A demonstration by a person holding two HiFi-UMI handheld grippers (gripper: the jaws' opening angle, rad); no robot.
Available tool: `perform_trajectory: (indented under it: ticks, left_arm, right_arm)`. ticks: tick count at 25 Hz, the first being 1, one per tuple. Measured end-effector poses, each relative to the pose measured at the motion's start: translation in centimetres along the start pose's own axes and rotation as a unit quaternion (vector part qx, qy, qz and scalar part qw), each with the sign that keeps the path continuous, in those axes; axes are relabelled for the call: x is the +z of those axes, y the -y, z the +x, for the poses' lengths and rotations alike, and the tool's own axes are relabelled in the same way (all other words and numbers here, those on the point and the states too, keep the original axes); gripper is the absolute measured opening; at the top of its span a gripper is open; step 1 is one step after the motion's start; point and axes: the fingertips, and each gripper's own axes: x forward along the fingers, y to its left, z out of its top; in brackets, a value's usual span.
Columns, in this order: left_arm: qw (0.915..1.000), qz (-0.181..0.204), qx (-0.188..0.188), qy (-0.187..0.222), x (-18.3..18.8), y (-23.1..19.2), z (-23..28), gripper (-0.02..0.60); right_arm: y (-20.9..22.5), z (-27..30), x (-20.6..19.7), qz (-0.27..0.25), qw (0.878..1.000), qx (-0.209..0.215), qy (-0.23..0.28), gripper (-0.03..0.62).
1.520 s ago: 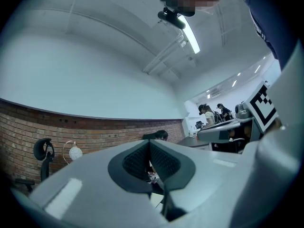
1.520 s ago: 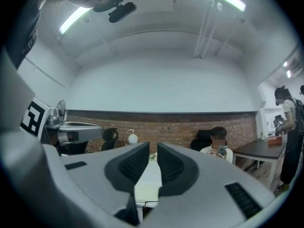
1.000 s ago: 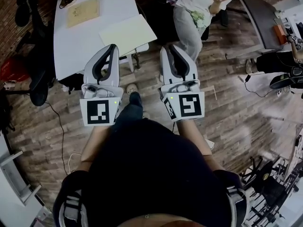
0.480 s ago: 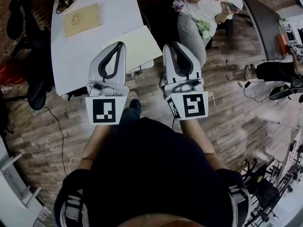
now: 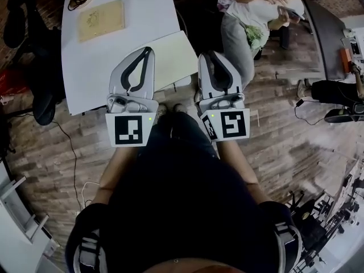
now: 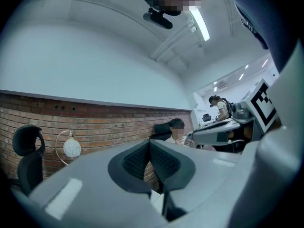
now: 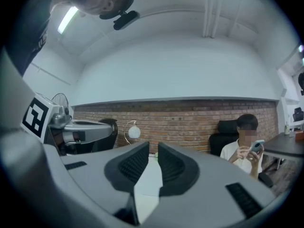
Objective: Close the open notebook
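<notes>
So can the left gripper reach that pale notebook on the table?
Probably yes. The left gripper hovers right beside the notebook at the white table's near corner, and nothing lies between them. Its fingers are together, empty.

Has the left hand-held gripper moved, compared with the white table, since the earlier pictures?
Yes. The left hand-held gripper has moved forward: earlier it lay at the near edge of the white table, and now its tips reach further over it.

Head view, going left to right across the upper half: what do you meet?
black office chair → tan pad → left gripper → cream notebook → right gripper → seated person → dark desk
</notes>
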Motion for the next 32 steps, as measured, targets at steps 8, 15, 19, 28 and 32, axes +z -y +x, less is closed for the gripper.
perform_trajectory:
  ticks: [8,15,19,28,32]
  left_arm:
    - [0.9991,-0.027,0.01,-0.03,-2.8,0.2,1.5,-0.005]
    - [0.9987,-0.007,0.003,-0.05,-4.6,1.8,2.8,-0.005]
    - [0.9976,-0.002,0.002,-0.07,-6.4,2.7,3.5,-0.005]
    - [0.9926,0.009,0.006,-0.121,-9.9,4.0,4.2,-0.005]
    - [0.9901,0.018,0.002,-0.139,-11.0,4.8,4.7,-0.005]
  right_arm:
    - [0.7,1.9,-2.6,-0.001,0.999,0.024,-0.021,0.017]
    - [1.9,2.6,-6.9,0.006,0.997,0.055,-0.053,0.017]
    - [2.8,2.7,-9.4,0.005,0.995,0.066,-0.075,0.017]
    - [4.4,2.5,-14.4,0.019,0.988,0.091,-0.121,0.017]
    - [5.2,2.3,-16.6,0.024,0.984,0.099,-0.143,0.017]
